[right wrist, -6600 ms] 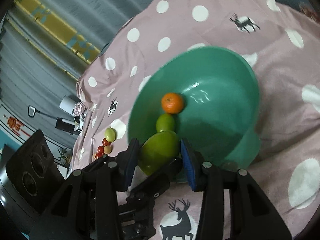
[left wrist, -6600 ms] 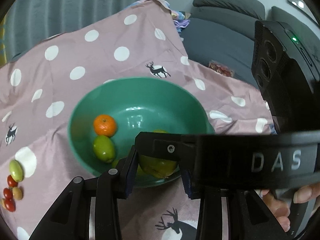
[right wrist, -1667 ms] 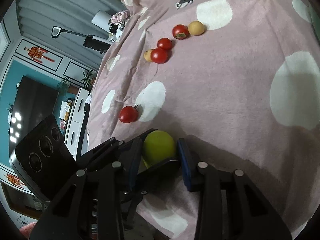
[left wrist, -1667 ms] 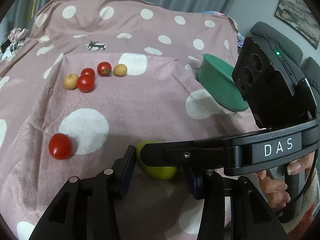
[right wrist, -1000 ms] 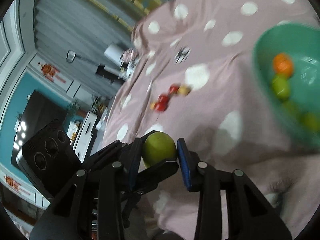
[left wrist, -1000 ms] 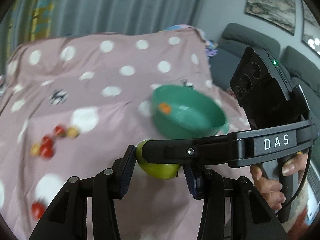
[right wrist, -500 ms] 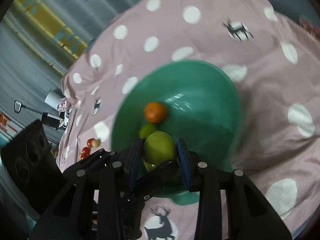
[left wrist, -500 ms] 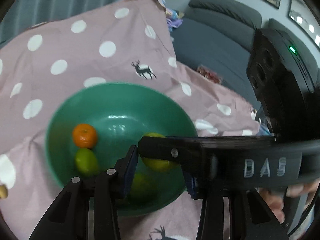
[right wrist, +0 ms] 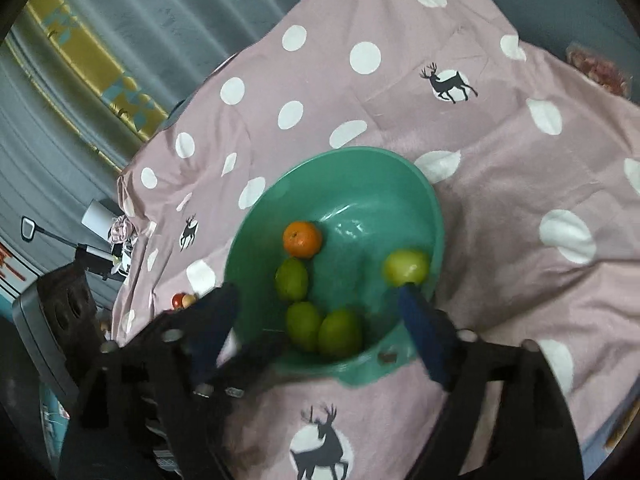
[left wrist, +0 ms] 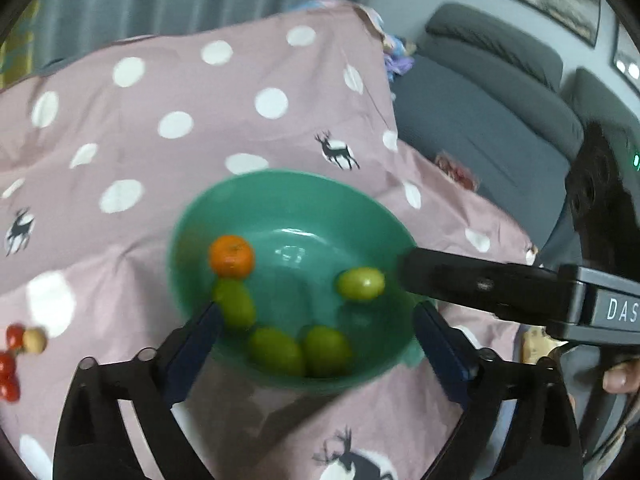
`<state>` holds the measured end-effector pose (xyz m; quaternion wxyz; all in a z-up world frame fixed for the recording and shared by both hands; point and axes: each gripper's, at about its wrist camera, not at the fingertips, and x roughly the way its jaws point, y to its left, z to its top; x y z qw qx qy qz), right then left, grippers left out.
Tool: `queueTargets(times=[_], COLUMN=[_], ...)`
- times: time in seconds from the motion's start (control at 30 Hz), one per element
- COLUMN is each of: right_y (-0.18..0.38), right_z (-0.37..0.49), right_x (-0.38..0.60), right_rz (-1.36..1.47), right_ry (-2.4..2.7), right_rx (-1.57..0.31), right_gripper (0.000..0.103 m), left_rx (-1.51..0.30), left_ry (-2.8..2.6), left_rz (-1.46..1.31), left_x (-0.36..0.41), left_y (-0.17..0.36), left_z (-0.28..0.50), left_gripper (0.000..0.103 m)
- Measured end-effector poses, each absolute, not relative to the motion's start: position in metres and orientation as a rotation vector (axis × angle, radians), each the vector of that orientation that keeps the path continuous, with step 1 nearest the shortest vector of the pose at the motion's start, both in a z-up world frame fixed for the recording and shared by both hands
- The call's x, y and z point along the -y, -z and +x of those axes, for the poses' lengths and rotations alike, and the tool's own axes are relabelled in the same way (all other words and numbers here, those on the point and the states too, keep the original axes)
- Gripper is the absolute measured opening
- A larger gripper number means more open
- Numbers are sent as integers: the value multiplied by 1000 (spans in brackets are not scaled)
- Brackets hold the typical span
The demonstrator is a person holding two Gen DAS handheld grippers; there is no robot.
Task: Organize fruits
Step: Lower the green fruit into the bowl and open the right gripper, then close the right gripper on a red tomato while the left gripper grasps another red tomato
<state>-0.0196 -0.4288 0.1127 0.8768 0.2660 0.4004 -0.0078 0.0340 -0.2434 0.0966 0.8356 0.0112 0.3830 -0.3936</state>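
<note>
A green bowl (left wrist: 192, 236) (right wrist: 360, 164) sits on a pink polka-dot cloth. In it lie an orange (left wrist: 232, 256) (right wrist: 302, 239) and several green fruits; one yellow-green fruit (left wrist: 361, 283) (right wrist: 406, 267) rests against the right inner wall. My left gripper (left wrist: 316, 336) is open and empty over the bowl's near side. My right gripper (right wrist: 320, 328) is open and empty above the bowl's near rim; its black arm crosses the left wrist view (left wrist: 480, 284).
Small red and tan fruits (left wrist: 16, 352) lie on the cloth left of the bowl and also show in the right wrist view (right wrist: 182, 300). A grey sofa (left wrist: 492, 120) stands beyond the table's right edge. Curtains hang behind.
Both grippers have opened wide. The green fruit held between them half a second ago now lies loose in the bowl at its right wall.
</note>
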Motion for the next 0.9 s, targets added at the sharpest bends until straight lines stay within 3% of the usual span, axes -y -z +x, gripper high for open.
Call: queueTargets(times=[0.13,0.4,0.5,0.67,0.9], right_y=[-115,-114,-112,-119,-97], right_z=[-47,-49,-37,-15,21], right_x=[419,389,372,327,248], right_rz=[565,568,592,531,443], right_ry=[-26,12,-28,-72,-237], right_rx=[-827,-847,-865,-873,-999], right_gripper=[102,103,103,103,103], left_rx=[-825,-695,-774,-859,-849], left_ry=[795,492,375,429,440], left_rz=[-78,-194,-108,-218,-172], left_x=[177,16,-1,-24,-48], left_y=[-96,-53,-37,-25,-23], left_z=[21,-9,-1,5,-10], left_gripper=[102,102,102,102,102])
